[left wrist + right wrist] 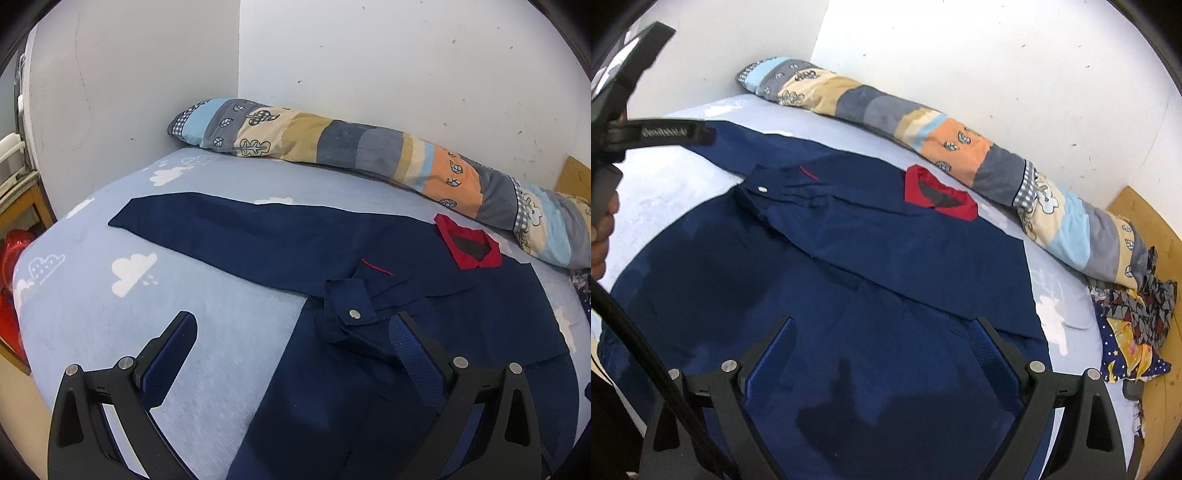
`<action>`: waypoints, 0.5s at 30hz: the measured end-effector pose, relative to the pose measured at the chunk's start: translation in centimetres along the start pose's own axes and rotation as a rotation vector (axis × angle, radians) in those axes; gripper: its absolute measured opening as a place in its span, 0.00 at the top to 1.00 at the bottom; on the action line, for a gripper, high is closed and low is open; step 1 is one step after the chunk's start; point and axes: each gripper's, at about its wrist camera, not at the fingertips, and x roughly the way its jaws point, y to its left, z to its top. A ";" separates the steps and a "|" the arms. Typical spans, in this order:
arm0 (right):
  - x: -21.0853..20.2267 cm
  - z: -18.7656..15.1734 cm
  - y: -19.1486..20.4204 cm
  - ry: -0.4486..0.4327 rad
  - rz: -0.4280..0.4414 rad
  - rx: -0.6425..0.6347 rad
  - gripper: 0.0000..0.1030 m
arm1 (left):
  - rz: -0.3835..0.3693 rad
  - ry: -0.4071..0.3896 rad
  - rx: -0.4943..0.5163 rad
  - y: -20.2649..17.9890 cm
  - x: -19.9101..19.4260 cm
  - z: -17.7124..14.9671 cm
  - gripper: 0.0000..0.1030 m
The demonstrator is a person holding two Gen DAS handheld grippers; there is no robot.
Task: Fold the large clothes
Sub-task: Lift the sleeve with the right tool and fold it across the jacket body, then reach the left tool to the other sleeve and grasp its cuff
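Observation:
A navy jacket (461, 310) with a red collar (448, 236) lies flat on the blue cloud-print bed sheet (229, 325). One sleeve (221, 229) stretches out to the left. The other sleeve is folded across the chest, its cuff with a metal snap (354, 314) lying on top. My left gripper (291, 325) hovers open at the jacket's left edge, its right finger beside that cuff. My right gripper (882, 328) hangs open above the jacket's lower body (849, 295), with nothing between its fingers. The collar (916, 188) and cuff (762, 189) also show there.
A rolled patchwork quilt (332, 144) runs along the white wall at the back. Loose patterned clothes (1137, 317) are piled by a wooden board (1145, 221) at the right. A wooden stand (22, 199) and a red object (11, 258) sit left of the bed.

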 end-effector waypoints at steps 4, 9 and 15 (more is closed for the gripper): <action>-0.2 0.1 0.0 0.001 0.019 0.013 0.06 | -0.002 0.021 -0.010 0.8 0.9 0.4 0.00; -0.4 0.4 -0.4 -0.003 0.044 0.044 0.06 | 0.000 0.064 -0.034 2.4 2.3 0.7 0.00; -0.8 0.9 -0.4 -0.002 0.089 0.072 0.06 | -0.020 0.089 -0.074 4.6 3.6 1.6 0.00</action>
